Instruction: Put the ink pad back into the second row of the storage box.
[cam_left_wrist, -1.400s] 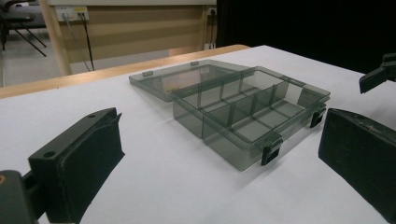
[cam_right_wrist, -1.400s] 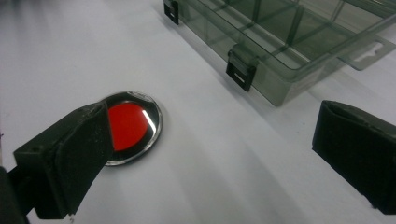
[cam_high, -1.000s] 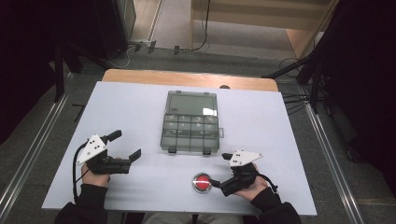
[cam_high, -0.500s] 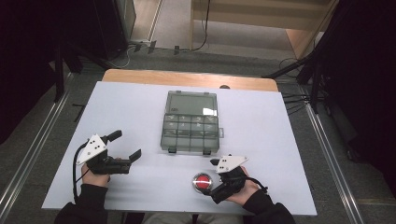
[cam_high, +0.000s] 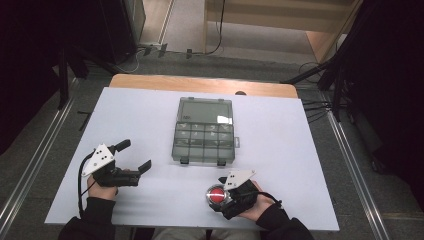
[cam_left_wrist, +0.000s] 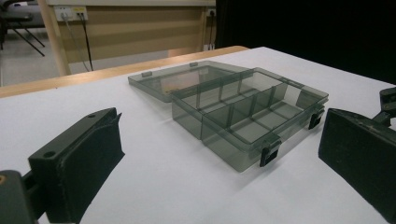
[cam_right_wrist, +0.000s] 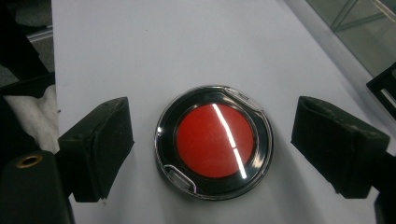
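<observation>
Seen from the high view, where the white table (cam_high: 300, 150) carries everything:
Box: clear grey compartment box (cam_high: 204, 131) set at table centre, lid laid open flat toward the far edge; compartments look empty in the left gripper view (cam_left_wrist: 243, 112).
Button: round red button (cam_high: 216, 195) w/ black ring, set near the front edge, right of centre; seen close up in the right gripper view (cam_right_wrist: 215, 140).
Right gripper: right gripper (cam_high: 220, 192) held at the front edge, jaws spread wide, one each side of the button, neither touching it.
Left gripper: left gripper (cam_high: 134, 156) held near the front-left corner, jaws spread apart, nothing between them; pointed toward the box, well apart from it.
Hands: each gripper is held by a hand in a dark sleeve.
</observation>
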